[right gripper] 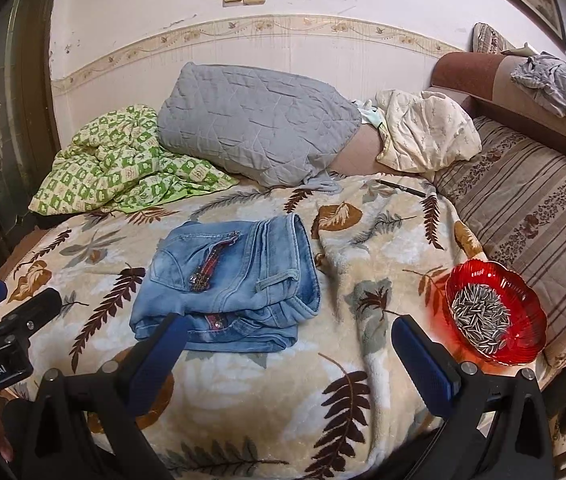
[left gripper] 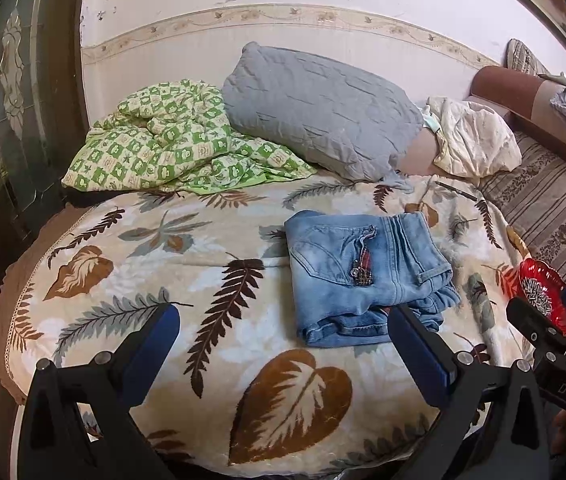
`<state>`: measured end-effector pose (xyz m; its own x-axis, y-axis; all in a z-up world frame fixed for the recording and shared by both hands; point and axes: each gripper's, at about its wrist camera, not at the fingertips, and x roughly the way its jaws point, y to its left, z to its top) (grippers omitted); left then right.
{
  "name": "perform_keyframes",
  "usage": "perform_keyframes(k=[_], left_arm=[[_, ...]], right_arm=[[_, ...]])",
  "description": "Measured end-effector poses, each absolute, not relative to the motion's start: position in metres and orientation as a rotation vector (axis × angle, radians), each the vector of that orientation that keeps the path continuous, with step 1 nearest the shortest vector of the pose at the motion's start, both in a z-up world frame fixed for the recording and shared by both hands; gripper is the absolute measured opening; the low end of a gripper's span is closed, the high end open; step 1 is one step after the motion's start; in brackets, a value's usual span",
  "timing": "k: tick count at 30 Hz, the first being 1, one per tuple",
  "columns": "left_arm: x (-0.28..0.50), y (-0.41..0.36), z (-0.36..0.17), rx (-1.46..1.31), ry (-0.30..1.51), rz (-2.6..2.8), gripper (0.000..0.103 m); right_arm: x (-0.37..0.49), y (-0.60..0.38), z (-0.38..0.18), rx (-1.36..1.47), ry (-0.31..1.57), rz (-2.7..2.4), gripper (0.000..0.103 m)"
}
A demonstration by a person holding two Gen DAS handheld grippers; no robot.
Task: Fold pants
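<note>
A pair of faded light-blue denim pants [right gripper: 229, 284] lies folded into a thick, roughly square bundle on the bed, resting on a plush fleece blanket printed with brown and grey leaves [right gripper: 267, 392]; a back pocket with a small metal-and-red trim faces up. The left gripper [left gripper: 283, 344] hovers just in front of the bundle with its blue-padded jaws spread wide and empty. The right gripper [right gripper: 287, 354] hangs likewise, jaws spread, holding nothing. Beside it sits a scalloped red glass bowl of striped sunflower seeds [right gripper: 495, 312]. Behind the pants lean a quilted grey pillow [right gripper: 255, 128] and a crumpled green-checked quilt [right gripper: 123, 160], near a slim dark pen [right gripper: 401, 188].
</note>
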<state>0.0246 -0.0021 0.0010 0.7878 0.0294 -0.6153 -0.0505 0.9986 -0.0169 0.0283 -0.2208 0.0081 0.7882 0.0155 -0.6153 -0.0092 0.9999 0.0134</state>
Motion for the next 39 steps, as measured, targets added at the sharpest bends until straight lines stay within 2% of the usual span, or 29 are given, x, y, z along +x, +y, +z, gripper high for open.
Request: perform_keyframes(k=[39], left_arm=[[0.0231, -0.0047, 0.0011, -0.030, 0.662, 0.037, 0.103]], right_arm=[[0.0294, -0.2222, 0.0075, 0.006, 0.657, 0.009, 0.103]])
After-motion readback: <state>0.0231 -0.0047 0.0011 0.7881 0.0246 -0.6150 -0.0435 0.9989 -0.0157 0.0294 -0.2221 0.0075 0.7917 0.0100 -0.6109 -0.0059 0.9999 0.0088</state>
